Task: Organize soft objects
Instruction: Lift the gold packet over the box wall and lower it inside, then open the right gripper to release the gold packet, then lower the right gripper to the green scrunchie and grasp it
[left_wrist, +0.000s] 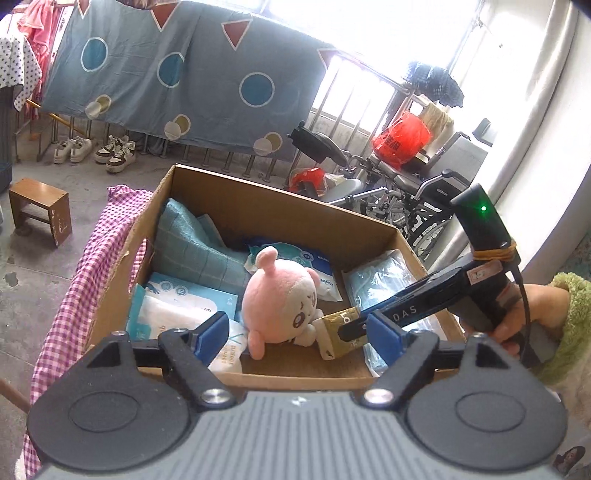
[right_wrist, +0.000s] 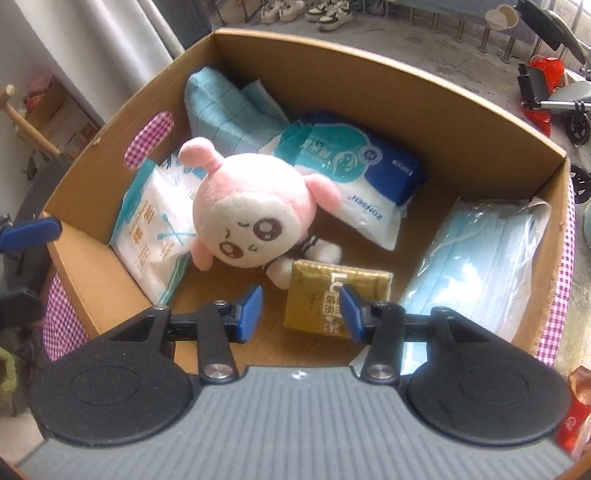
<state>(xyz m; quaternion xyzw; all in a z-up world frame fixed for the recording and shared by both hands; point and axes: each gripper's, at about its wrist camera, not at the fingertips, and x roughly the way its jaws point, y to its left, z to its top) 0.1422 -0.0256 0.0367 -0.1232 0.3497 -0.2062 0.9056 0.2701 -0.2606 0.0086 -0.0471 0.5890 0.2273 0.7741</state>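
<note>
Right gripper (right_wrist: 301, 308), jaws parted, hovers over a gold packet (right_wrist: 334, 295) on the cardboard box (right_wrist: 369, 85) floor, apparently released; pink plush toy (right_wrist: 255, 210) just beyond. Left gripper (left_wrist: 299, 332) spread wide, empty.

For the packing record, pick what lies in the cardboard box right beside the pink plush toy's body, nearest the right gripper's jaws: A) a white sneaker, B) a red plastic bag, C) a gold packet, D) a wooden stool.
C: the gold packet lies on the cardboard box floor against the pink plush toy, just ahead of the right gripper.
</note>
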